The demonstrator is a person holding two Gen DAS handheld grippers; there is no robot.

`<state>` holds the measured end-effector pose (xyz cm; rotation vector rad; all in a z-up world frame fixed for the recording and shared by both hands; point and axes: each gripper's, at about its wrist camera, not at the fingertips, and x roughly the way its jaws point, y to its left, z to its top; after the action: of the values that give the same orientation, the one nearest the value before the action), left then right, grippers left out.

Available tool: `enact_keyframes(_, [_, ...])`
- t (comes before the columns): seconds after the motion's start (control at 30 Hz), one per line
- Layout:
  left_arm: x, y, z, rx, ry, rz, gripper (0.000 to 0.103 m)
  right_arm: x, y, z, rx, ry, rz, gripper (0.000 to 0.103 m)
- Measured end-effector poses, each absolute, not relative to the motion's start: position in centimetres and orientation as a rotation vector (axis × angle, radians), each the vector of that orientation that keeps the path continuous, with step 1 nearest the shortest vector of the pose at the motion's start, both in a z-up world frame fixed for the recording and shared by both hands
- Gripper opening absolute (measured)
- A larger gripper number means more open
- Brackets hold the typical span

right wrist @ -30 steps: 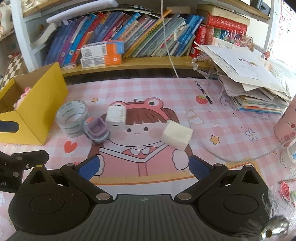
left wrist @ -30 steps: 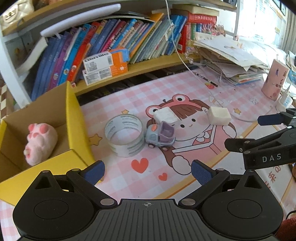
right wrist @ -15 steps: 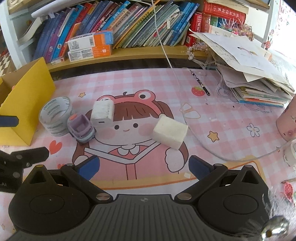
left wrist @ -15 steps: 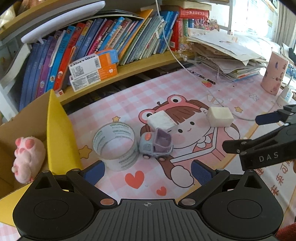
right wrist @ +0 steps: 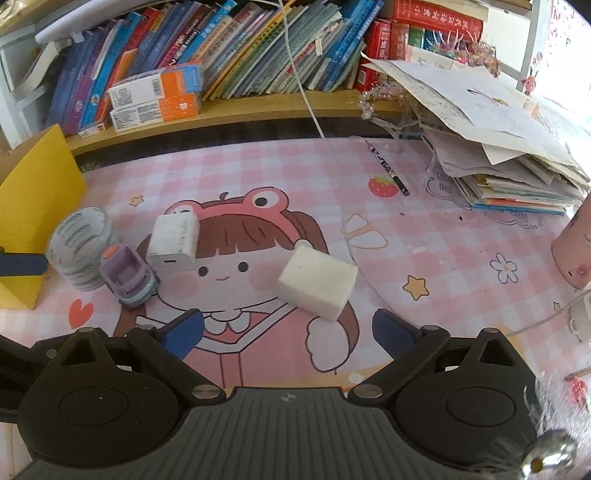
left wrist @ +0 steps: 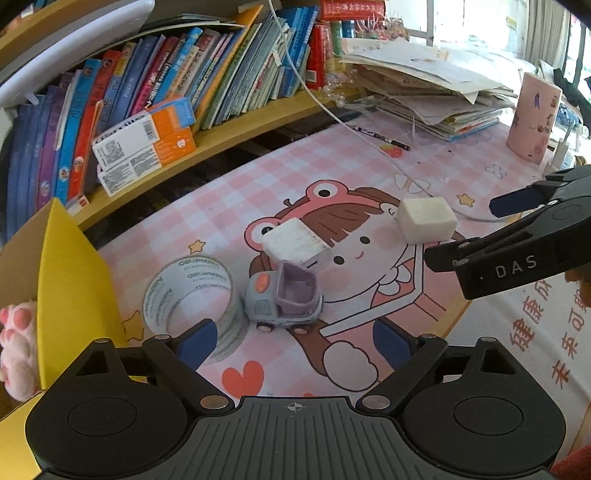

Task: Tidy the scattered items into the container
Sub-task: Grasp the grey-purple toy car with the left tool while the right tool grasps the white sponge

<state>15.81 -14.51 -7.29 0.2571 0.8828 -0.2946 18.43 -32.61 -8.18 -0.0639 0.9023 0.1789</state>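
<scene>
On the pink mat I see tape roll (left wrist: 192, 295), toy truck (left wrist: 282, 301), white charger (left wrist: 297, 245) and foam block (right wrist: 317, 282) lying loose. Yellow box (left wrist: 70, 295) is cut off at left, plush paw (left wrist: 16, 350) half hidden inside. Left gripper (left wrist: 295, 341) and right gripper (right wrist: 288, 332) both spread wide, holding nothing.

A desk (right wrist: 461, 229) is covered by a pink checked mat (right wrist: 258, 177) printed with a cartoon girl in a frog hat. Along its back edge runs a low wooden shelf (right wrist: 258, 107) packed with leaning books (right wrist: 258, 40). To the right, a loose stack of papers (right wrist: 491, 136) sits on the mat. Bright daylight enters from a window (left wrist: 476, 22) at the far right, beside pale curtains (left wrist: 543, 33).
</scene>
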Motion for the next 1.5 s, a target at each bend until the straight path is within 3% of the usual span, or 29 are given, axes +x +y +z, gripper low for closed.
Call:
enact_keyframes(0.37, [17.4,-14.9,-8.3,0.220,0.898,-0.323,0.085,20.3,-32.8,-9.3,-0.070,0.920,0.166,0.098])
enact_keyframes(0.43, [17.9,-15.1,-8.5,0.225,0.903,-0.331,0.074,20.6,-32.7,-9.5,-0.071,0.925,0.161,0.098])
enact_keyframes(0.53, [18.6,-15.2,-9.0,0.229,0.918,-0.338,0.066,20.8,-32.8,-9.7,-0.073,0.930,0.157,0.098])
enact_keyframes(1.5, [21.8,-15.4,-11.8,0.263,0.958,-0.312,0.064,23.9,-32.6,-11.5,-0.071,0.968,0.165,0.089])
